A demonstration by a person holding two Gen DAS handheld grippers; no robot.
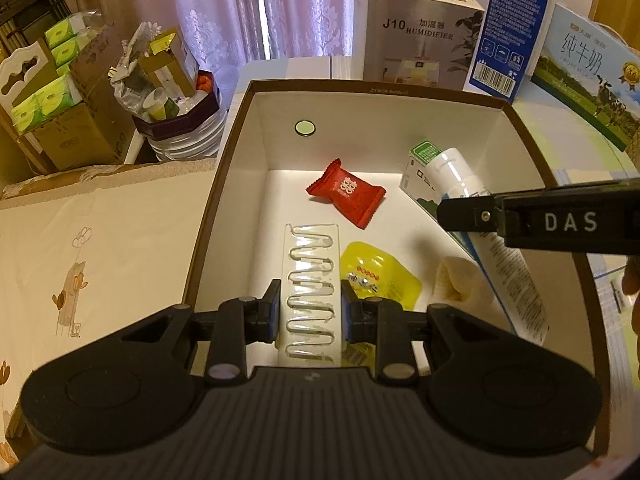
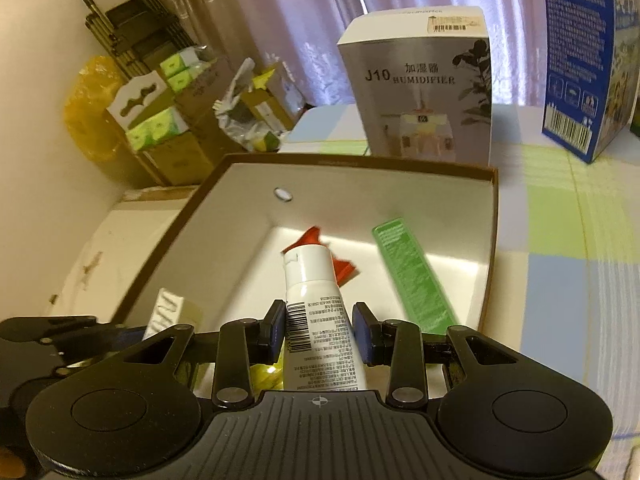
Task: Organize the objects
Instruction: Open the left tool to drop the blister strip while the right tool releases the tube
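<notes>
Over the box (image 1: 224, 184): your left tool (image 1: 310, 312) grips a clear tray (image 1: 311, 280); your right tool (image 2: 320, 332) clamps a white tube (image 2: 316, 320). Only left view: yellow packet (image 1: 380, 276).

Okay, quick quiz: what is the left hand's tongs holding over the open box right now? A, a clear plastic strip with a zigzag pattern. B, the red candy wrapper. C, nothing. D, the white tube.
A: in the left wrist view the left tongs press on the clear zigzag strip from both sides, while the red wrapper lies on the box floor.
</notes>
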